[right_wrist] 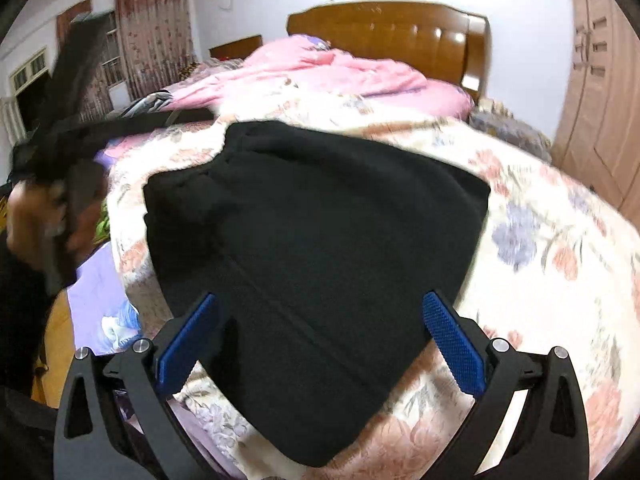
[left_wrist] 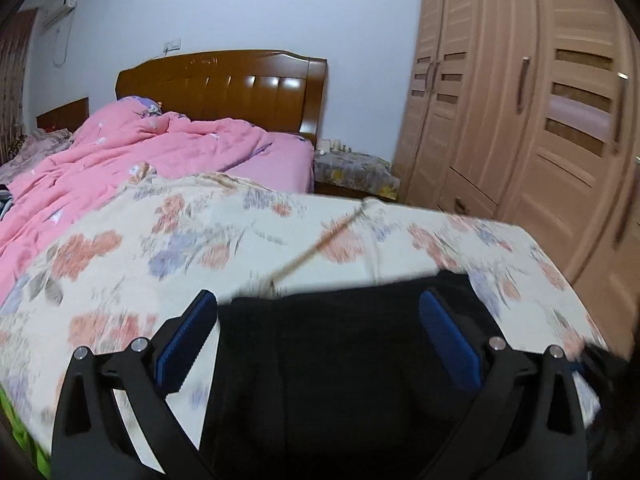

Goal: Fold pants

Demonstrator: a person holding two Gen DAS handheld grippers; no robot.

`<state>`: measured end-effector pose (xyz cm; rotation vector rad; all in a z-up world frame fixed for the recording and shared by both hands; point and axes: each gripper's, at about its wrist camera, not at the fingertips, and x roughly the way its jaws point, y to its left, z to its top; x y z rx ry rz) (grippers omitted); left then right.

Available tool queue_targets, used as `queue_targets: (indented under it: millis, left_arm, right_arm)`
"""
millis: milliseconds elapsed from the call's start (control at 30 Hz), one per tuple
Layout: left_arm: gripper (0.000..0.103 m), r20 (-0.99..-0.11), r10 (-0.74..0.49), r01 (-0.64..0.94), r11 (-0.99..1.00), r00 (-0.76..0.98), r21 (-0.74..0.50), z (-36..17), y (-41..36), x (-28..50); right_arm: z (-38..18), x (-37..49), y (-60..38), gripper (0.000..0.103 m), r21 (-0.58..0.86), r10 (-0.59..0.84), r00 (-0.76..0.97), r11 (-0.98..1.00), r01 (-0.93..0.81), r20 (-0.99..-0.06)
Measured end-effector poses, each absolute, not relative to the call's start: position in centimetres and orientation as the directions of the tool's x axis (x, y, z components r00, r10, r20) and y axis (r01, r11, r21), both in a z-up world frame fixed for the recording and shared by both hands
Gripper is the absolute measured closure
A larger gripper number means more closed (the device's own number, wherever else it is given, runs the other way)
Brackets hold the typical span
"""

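Observation:
Black pants [right_wrist: 312,248] lie folded in a compact heap on the floral quilt [right_wrist: 540,240] at the near end of the bed. In the left wrist view the pants [left_wrist: 340,360] fill the space below and between the fingers. My left gripper [left_wrist: 318,304] is open and empty, hovering over the pants' far edge. My right gripper [right_wrist: 320,308] is open and empty, just above the near part of the pants. The other hand and gripper show blurred at the left of the right wrist view [right_wrist: 60,184].
A pink duvet [left_wrist: 132,160] is bunched toward the wooden headboard [left_wrist: 224,84]. A wardrobe [left_wrist: 520,120] stands at the right. A small covered bedside stand [left_wrist: 352,172] sits between bed and wardrobe. Curtains and a window [right_wrist: 148,28] are at the far left.

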<state>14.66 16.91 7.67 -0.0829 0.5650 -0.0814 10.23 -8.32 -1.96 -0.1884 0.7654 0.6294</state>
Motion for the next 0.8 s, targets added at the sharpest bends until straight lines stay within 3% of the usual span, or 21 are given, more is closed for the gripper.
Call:
queue_targets:
  millis: [100,233,333,567,667,733,800]
  left_arm:
    - [0.002,-0.634,-0.045,0.058,0.998,0.772,-0.001,4.8,16.0,12.8]
    - [0.001,-0.699,0.035,0.034,0.996,0.714,0.085,1.2,16.2,12.2]
    - [0.001,-0.7,-0.046,0.02,0.999,0.713,-0.045,0.1,18.2,12.0]
    - [0.001,-0.675,-0.054,0.019,0.998,0.736,-0.059,-0.6,18.5,12.1]
    - [0.001,-0.664,-0.063,0.014,0.997,0.745,-0.08,-0.9,18.9,12.2]
    - [0.001,-0.684,-0.017,-0.032,0.998,0.729,-0.059,-0.2,18.6,12.3]
    - [0.004,-0.632,0.066,-0.094,0.996,0.772,-0.011,2.6,17.3,10.6]
  right_arm:
    - [-3.0,10.8,-8.1,0.004,0.068,0.444,0.543,0.814,-0.577,-0.712]
    - [-3.0,11.1,-8.3,0.004,0.038,0.43,0.551,0.811,-0.584,-0.715]
    - [-3.2,11.1,-8.3,0.004,0.051,0.435,0.545,0.812,-0.582,-0.717]
    - [-4.8,11.1,-9.5,0.004,0.159,0.489,0.534,0.822,-0.547,-0.69]
    - [-4.3,10.8,-9.4,0.004,0.175,0.459,0.516,0.844,-0.506,-0.724]
    - [-3.0,9.6,-9.5,0.004,0.148,0.435,0.552,0.861,-0.487,-0.712]
    - [-2.0,7.2,-9.3,0.004,0.07,0.419,0.618,0.859,-0.507,-0.665]
